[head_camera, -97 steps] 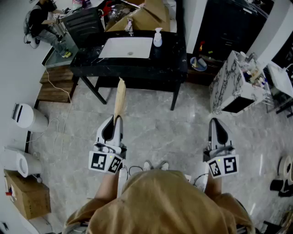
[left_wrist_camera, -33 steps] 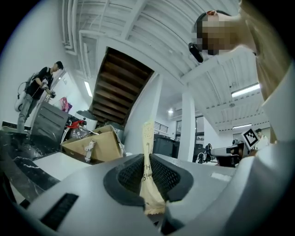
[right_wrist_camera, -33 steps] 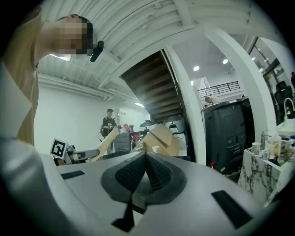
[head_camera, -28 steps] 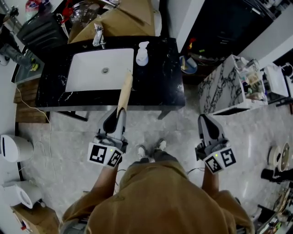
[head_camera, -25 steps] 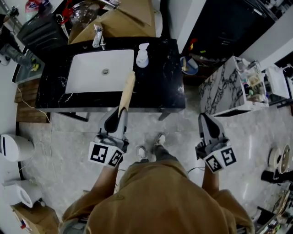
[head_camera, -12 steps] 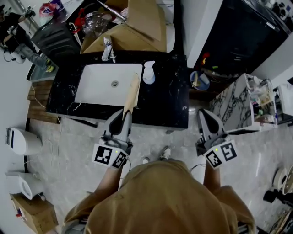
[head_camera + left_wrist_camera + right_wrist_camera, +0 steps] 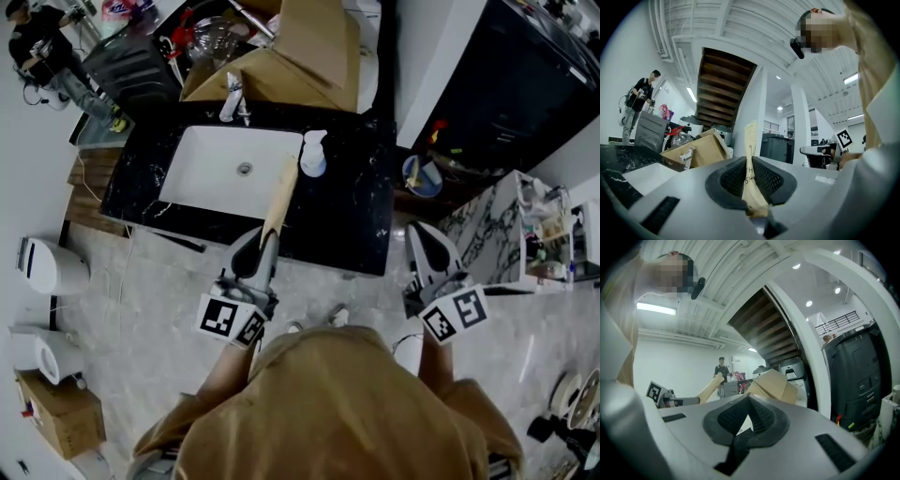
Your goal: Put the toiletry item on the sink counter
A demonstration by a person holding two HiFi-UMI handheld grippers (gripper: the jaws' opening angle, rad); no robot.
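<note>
Tube (image 7: pixel 279 199) sits pinched by its base in our left gripper (image 7: pixel 268 244), tip above the counter (image 7: pixel 356 216) near the soap dispenser (image 7: pixel 313 155); right gripper (image 7: pixel 418 236) jaws pressed together.

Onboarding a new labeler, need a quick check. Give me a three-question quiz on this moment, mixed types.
1. True or false: the right gripper grips an item.
2. Which stands on the black counter beside the white basin? A) pump bottle B) towel C) cup
3. Fill in: the left gripper is shut on a long tan ____.
Key: 1 false, its jaws meet with nothing between them. 2 A. 3 packet.
</note>
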